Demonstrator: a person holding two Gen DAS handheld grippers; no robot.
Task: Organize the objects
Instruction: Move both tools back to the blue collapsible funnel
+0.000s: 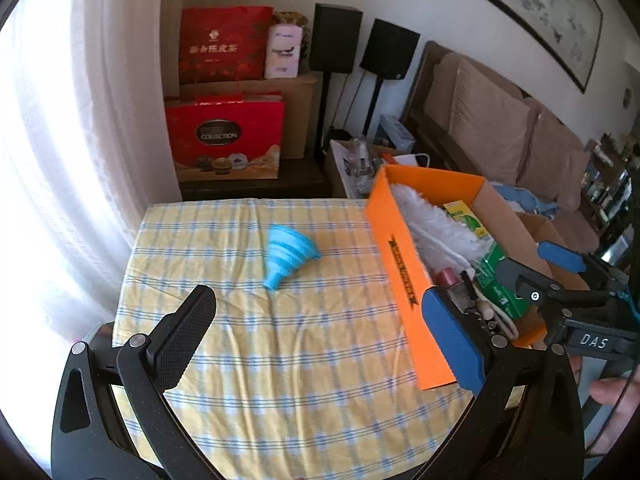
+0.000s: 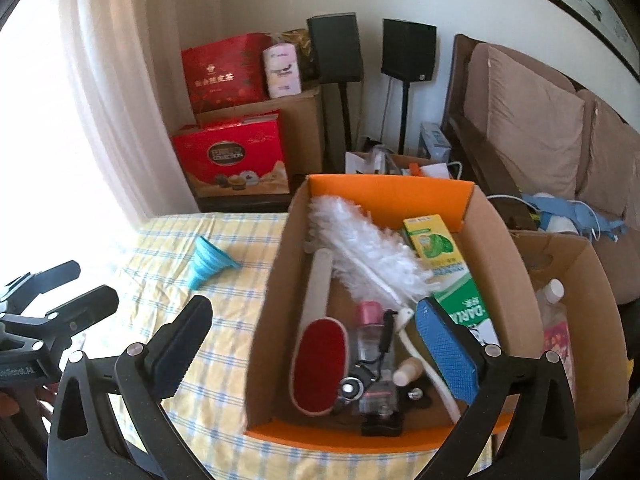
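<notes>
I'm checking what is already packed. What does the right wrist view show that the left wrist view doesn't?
Only the right wrist view looks down into the orange box: a red lint brush, a pink-capped bottle and a second cardboard box beside it. Only the left wrist view shows the framed painting and the box's printed outer side. Both show the blue funnel lying alone on the checked cloth, the white duster, and open grippers holding nothing.
</notes>
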